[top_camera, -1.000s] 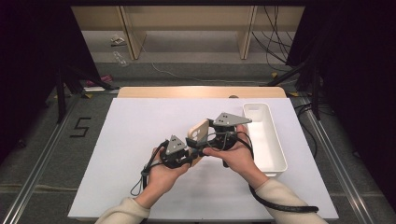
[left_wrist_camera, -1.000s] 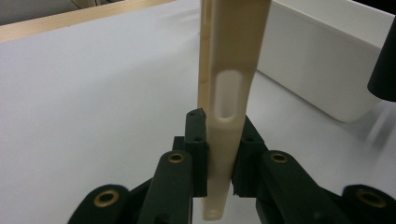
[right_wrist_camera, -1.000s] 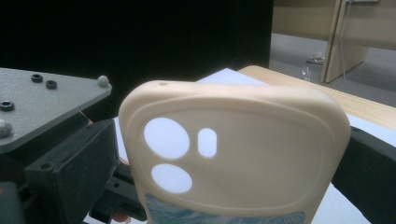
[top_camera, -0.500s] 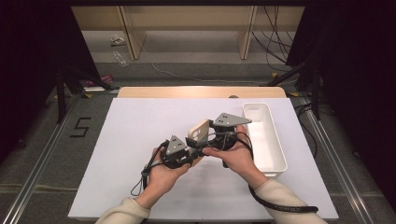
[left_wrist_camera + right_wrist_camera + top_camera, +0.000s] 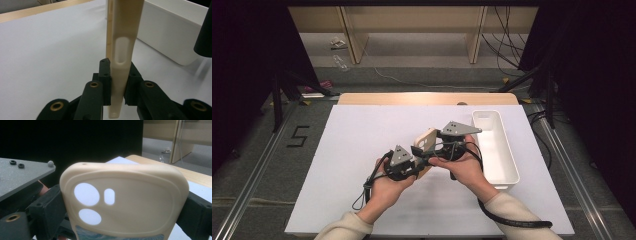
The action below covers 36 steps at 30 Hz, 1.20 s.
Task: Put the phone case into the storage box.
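The left gripper [image 5: 416, 161], held in the person's left hand [image 5: 384, 186] over the middle of the white table [image 5: 337, 165], is clamped on the thin edge of a cream-coloured soft plastic phone case [image 5: 426, 141], its two black jaws pressing either side of the case low down, as the left gripper view shows [image 5: 123, 50]. The case stands upright, rising from those jaws with its camera cut-outs at the top end. Just to the right, the right gripper [image 5: 437, 150], in the right hand [image 5: 464, 167], straddles the case across its broad width; its jaws have just been closing, and whether they press on the case cannot be told. Beyond the right gripper lies a long white rectangular plastic tray [image 5: 504, 172].
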### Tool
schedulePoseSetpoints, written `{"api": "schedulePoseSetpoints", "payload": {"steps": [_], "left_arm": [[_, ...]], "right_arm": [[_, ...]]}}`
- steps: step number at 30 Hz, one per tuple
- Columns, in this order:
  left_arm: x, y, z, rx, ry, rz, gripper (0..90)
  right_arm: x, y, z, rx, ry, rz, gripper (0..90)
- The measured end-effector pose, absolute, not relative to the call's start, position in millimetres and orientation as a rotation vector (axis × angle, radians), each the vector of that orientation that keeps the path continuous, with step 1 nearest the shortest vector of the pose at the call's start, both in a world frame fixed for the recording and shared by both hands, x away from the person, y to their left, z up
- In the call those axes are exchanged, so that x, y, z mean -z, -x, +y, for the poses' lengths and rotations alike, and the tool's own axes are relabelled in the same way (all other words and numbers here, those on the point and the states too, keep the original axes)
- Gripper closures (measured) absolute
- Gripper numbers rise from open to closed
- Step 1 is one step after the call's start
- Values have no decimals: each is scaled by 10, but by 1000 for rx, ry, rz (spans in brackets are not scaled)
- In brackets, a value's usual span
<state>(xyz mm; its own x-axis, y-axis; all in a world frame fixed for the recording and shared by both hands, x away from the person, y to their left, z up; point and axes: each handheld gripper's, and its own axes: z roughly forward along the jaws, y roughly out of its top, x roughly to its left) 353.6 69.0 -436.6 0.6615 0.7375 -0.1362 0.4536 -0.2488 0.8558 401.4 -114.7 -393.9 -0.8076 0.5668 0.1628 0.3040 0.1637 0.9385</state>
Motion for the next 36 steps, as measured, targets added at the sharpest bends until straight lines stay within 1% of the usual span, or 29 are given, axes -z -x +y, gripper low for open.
{"api": "schedulePoseSetpoints", "payload": {"steps": [20, 25, 28, 30, 32, 33, 35, 36], "left_arm": [[4364, -3539, 697, -359, -1892, 929, 785], [4358, -3534, 699, -365, -1906, 903, 773], [4354, -3531, 702, -368, -1910, 890, 729], [4351, -3528, 707, -368, -1916, 879, 680], [4349, -3527, 712, -370, -1927, 865, 601], [4347, -3525, 716, -375, -1934, 859, 601], [4340, -3517, 728, -380, -1945, 848, 517], [4326, -3504, 747, -414, -1975, 835, 398]], "right_arm": [[3939, -4006, -1148, -1699, -839, 2198, 121], [3932, -4004, -1150, -1697, -838, 2197, 122], [3926, -4004, -1158, -1696, -839, 2190, 123], [3919, -4008, -1169, -1700, -843, 2182, 123], [3912, -4013, -1182, -1703, -848, 2174, 123], [3912, -4013, -1182, -1703, -848, 2174, 123], [3908, -4017, -1192, -1704, -853, 2168, 123], [3906, -4023, -1202, -1704, -854, 2163, 123]]}}
